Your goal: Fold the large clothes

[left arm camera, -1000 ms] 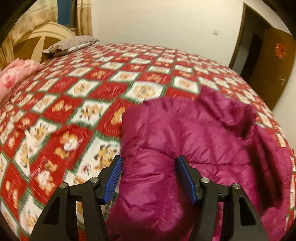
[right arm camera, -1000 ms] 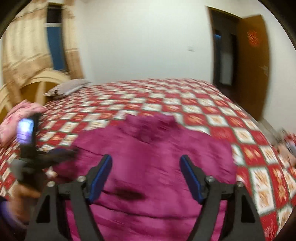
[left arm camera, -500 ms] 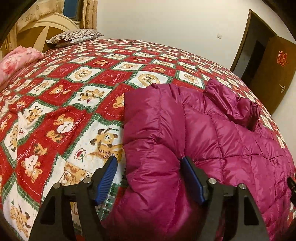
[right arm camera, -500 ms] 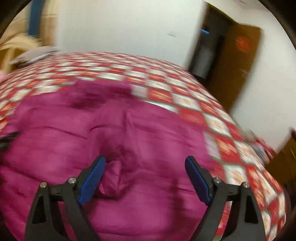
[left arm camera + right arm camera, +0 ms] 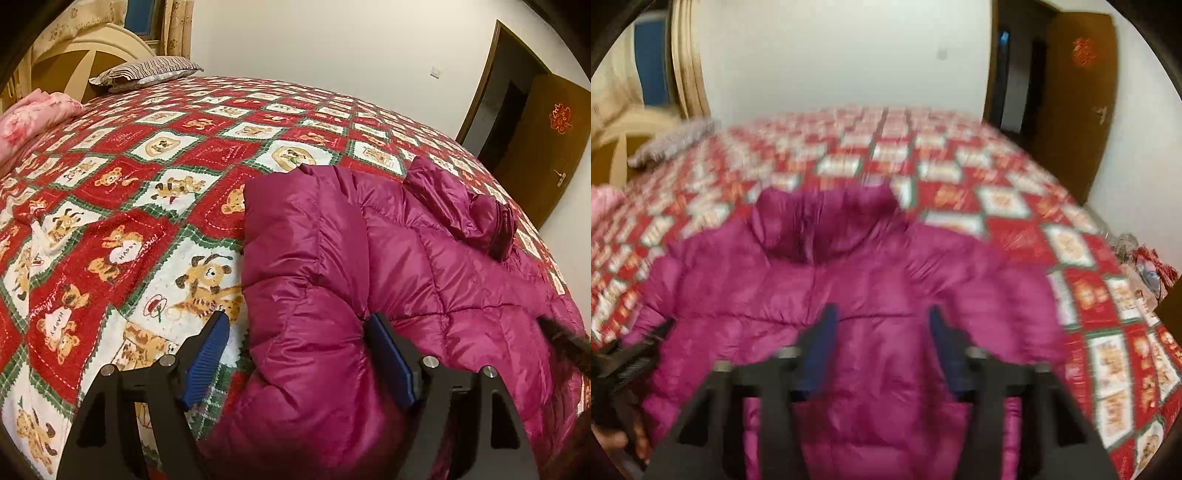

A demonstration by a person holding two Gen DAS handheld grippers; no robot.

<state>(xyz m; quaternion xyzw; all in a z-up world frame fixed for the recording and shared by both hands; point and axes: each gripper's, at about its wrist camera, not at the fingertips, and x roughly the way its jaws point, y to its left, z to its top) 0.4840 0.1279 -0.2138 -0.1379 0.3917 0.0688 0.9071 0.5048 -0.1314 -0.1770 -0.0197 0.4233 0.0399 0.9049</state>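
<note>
Jacket: one, magenta, quilted, lying on the bed at its near right part, collar toward the far side in the right wrist view. Its left sleeve is doubled over onto the body and runs toward the left wrist camera.

Change, left gripper: a second ago its pads sat tight on the sleeve fold. Now the jaws are opening; the left pad stands clear over the bedspread, the right pad is at the sleeve's crease, possibly touching. The sleeve lies between the jaws but is not pinched. Sleeve position is unchanged across the three left frames. Reading: the sleeve fold has been laid down and is being let go.

Change, right gripper: a second ago its jaws stood wide over the jacket body. Now the view is motion-blurred, the gripper sits lower and nearer the chest panel, and the jaws are closing. Jacket fabric is between and under them; blur hides whether the pads have bitten yet. Reading: right side is going for a pinch on the front of the jacket, likely to start the next fold.

Task state, judged: one sleeve in, body not yet folded.

Count:
- jackets: 1
- grippers: 2 (the right one also shows as a dark blur at the right edge of the left view)
- pillows: 1, striped, far left
- pink blankets: 1, left edge
- doors: 1, open, far right
</note>
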